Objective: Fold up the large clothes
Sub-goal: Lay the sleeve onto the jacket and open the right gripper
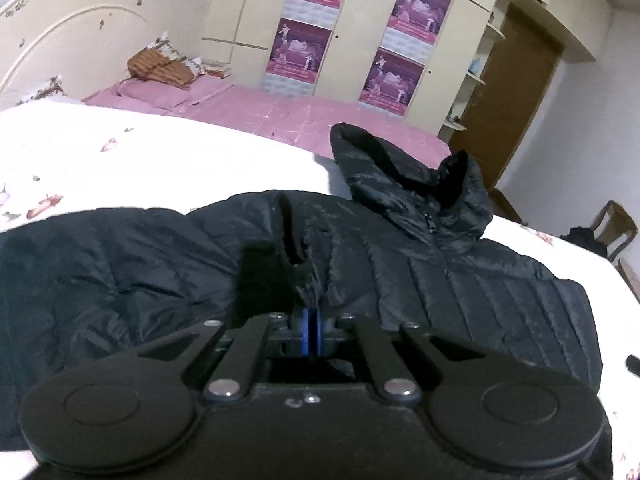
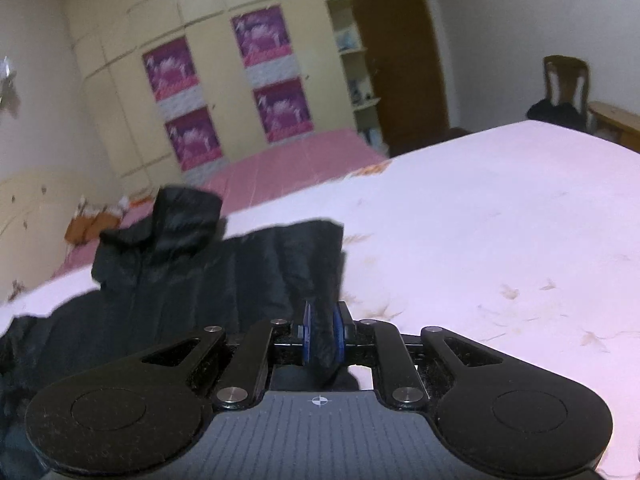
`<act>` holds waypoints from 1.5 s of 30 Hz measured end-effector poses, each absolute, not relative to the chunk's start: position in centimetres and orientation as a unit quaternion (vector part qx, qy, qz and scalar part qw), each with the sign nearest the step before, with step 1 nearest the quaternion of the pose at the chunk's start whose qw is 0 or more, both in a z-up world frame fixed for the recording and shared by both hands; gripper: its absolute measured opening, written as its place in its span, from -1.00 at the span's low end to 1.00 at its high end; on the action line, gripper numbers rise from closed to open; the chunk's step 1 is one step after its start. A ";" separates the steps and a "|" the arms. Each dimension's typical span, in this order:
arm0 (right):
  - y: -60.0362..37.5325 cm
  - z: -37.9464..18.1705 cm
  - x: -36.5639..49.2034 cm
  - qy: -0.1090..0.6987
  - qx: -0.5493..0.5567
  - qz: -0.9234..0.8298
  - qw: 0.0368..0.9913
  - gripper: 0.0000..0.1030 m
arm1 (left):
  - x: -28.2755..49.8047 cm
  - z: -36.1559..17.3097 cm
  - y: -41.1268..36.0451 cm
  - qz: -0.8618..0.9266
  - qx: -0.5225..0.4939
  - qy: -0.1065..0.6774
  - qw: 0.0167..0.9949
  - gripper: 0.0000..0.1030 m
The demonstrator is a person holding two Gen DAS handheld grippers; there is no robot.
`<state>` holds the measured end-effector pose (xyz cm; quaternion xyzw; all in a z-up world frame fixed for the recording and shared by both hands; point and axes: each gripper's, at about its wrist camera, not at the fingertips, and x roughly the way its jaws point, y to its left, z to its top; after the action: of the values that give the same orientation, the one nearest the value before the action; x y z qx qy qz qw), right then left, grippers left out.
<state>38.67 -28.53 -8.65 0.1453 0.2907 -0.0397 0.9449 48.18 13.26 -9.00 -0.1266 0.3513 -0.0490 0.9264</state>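
A black quilted hooded jacket (image 1: 460, 280) lies spread on a white floral bedspread (image 1: 120, 160), hood (image 1: 400, 172) toward the far side. My left gripper (image 1: 313, 320) is shut on a fold of the jacket, near a sleeve cuff (image 1: 296, 240) that lies across the body. In the right wrist view the same jacket (image 2: 180, 280) lies at the left. My right gripper (image 2: 322, 332) is shut on a sleeve (image 2: 316, 256) of the jacket, with the black fabric pinched between its blue pads.
A pink sheet (image 1: 320, 120) covers the far part of the bed, with pillows (image 1: 160, 68) by the cream headboard (image 1: 72, 40). A cream wardrobe with purple posters (image 1: 360, 32), a brown door (image 1: 520, 92) and a wooden chair (image 2: 566, 88) stand beyond the bed.
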 end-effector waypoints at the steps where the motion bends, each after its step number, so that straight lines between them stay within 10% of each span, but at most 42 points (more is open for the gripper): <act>1: -28.2 -9.1 39.2 0.295 0.139 -0.034 0.945 -0.75 | 48.2 -9.2 13.2 -0.049 -0.123 0.354 0.926 -0.93; 10: -26.5 -14.4 43.8 0.393 0.050 -0.025 0.918 -0.96 | 48.4 -12.9 12.5 -0.059 -0.108 0.405 0.906 -0.87; 14: -27.4 -11.2 42.3 0.339 0.062 -0.020 0.939 -0.96 | 45.5 -9.8 14.4 -0.016 -0.093 0.348 0.933 0.33; 33: -30.1 -15.3 55.9 0.362 0.028 -0.018 0.932 -0.97 | 54.0 -13.6 8.9 -0.079 -0.005 0.364 0.928 0.25; 45: -25.2 -12.2 45.1 0.356 -0.001 0.032 0.934 -0.96 | 49.0 -11.7 3.6 -0.102 0.005 0.364 0.926 0.29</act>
<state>45.05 -25.22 -12.24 -0.0006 0.3561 0.0319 0.9339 48.99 3.63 -11.69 0.0047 0.3641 -0.1017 0.9258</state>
